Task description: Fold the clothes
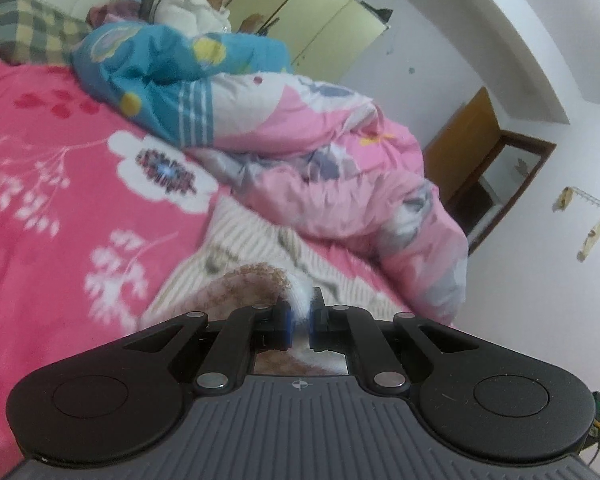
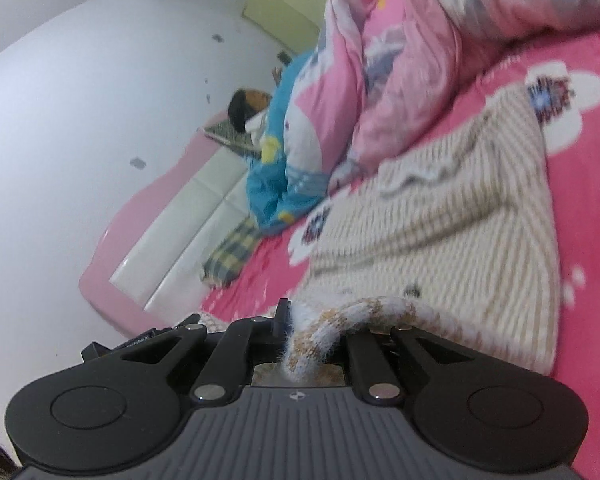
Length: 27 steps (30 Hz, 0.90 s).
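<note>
Left tongs point(image 1: 300, 316): clamped down on a fuzzy white-and-tan edge of the striped sweater point(image 1: 256, 236), a tuft of knit squeezed between the blue pads, nothing loose.

Right tongs point(image 2: 304, 336): also closed on the sweater point(image 2: 440, 216), here on a rolled band of white and tan knit that curls over the right finger.

Why two grips: I judge I'm holding one edge at two points so it comes up as a straight line, ready to be carried over the body for a fold.

Where the sweater is: on the pink flowered bed sheet point(image 1: 60, 184). In the left view it spreads from my tongs toward 12 o'clock; in the right view it runs from the tongs toward 1 o'clock.

Long axis: in the right view it stretches away from me, near edge at my tongs, far edge up by the white flower print point(image 2: 560, 92). The stripes run along that same line.

Which end is which: too blurred to tell collar from hem, so I won't call it.

Quilt point(image 1: 340, 160): pink and blue, heaped at 1 o'clock of the sweater in the left view, its edge touching or overlapping the far corner. I can't say which.

Person point(image 1: 196, 4): sitting at the head of the bed, well apart from my work.

Risk, as I judge it: the far corner may drag under that quilt.
</note>
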Each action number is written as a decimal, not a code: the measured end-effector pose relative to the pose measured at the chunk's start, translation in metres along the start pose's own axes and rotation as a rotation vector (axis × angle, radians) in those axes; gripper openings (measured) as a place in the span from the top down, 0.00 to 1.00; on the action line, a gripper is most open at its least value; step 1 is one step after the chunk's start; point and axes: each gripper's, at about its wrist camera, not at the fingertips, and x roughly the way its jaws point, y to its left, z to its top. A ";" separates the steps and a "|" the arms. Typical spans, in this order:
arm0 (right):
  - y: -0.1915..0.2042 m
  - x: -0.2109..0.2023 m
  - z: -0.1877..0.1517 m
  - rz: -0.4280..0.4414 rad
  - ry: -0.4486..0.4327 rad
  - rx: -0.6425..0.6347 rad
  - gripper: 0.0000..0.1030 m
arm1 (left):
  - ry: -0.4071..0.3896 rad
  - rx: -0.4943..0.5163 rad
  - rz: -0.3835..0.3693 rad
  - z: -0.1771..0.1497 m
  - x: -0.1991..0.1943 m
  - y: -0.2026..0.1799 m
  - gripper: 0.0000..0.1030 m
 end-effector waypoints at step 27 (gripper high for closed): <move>-0.211 0.138 0.198 -0.125 -0.126 0.414 0.92 | 0.168 0.044 0.132 0.089 0.344 0.022 0.93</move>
